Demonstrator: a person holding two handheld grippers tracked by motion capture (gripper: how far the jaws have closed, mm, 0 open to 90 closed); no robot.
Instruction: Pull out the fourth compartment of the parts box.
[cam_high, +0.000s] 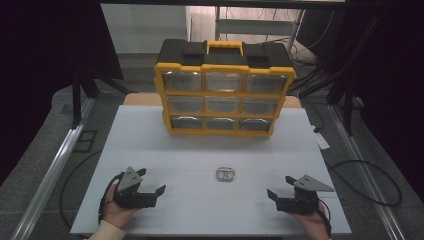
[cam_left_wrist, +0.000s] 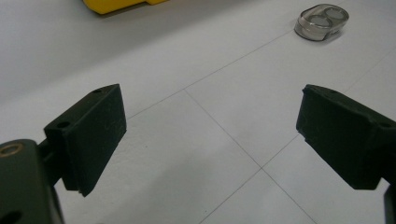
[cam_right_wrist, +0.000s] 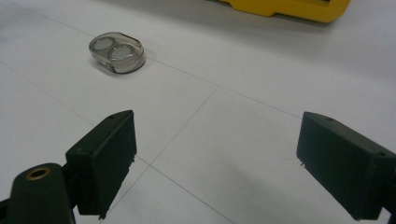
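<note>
While I hold both tongs agape (left tongs (cam_high: 151, 186), right tongs (cam_high: 281, 188)), the clear case (cam_high: 226, 174) lies between them on the bench (cam_high: 200, 150).

You are working under dim, even overhead light; the white desk (cam_high: 210, 150) is showing as the brightest area while the surroundings are falling into near black. Soft shadows are lying under the organizer (cam_high: 223, 90). Close tool jaws are looking slightly blurred and grainy.
</note>
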